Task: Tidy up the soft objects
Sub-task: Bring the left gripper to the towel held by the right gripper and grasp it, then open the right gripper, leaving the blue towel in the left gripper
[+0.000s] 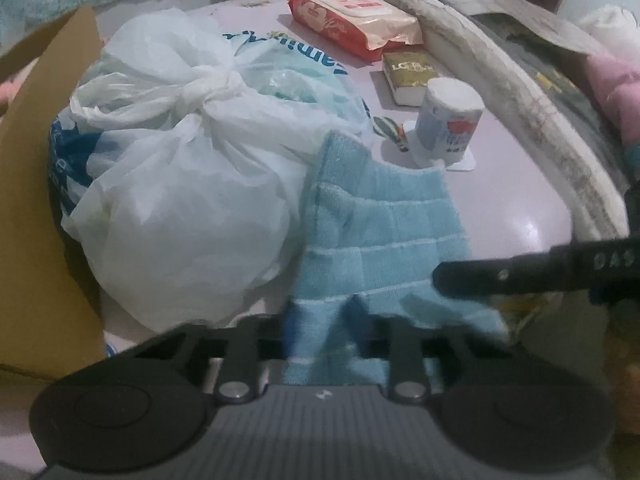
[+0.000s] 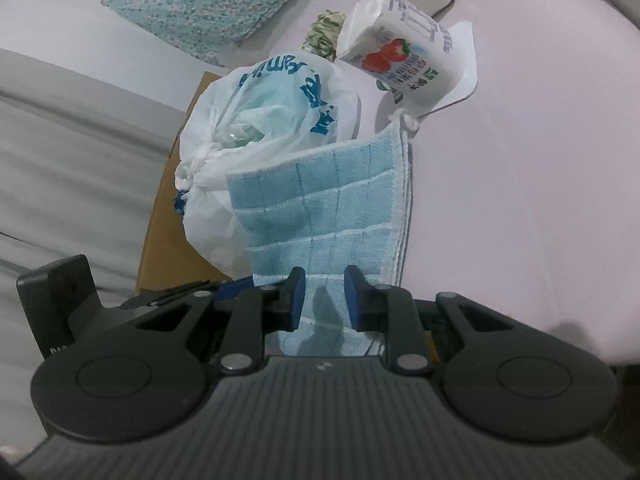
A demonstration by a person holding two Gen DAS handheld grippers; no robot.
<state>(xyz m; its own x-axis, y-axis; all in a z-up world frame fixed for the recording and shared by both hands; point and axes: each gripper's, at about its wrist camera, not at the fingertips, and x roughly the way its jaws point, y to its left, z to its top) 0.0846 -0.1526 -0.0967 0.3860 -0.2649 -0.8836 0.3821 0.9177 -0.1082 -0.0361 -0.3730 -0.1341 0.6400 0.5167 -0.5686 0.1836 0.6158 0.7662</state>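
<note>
Cloth is pinched by both grippers: a light blue towel (image 1: 372, 236) with white grid lines is gripped at one edge by the left gripper (image 1: 320, 344) and at another by the right gripper (image 2: 322, 300), whose blue pads are pressed into its folds. It is spread over the pale pink table (image 2: 540, 200), lying against a knotted white plastic bag (image 1: 180, 200). A strawberry-printed white container (image 2: 400, 56) is seen just beyond the towel's far corner, with a cardboard box (image 1: 44, 200) beside the bag.

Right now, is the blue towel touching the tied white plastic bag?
Touching. The left wrist view shows the blue towel with its left edge pressed against the plastic bag, no table visible between them; the right wrist view agrees.
</note>
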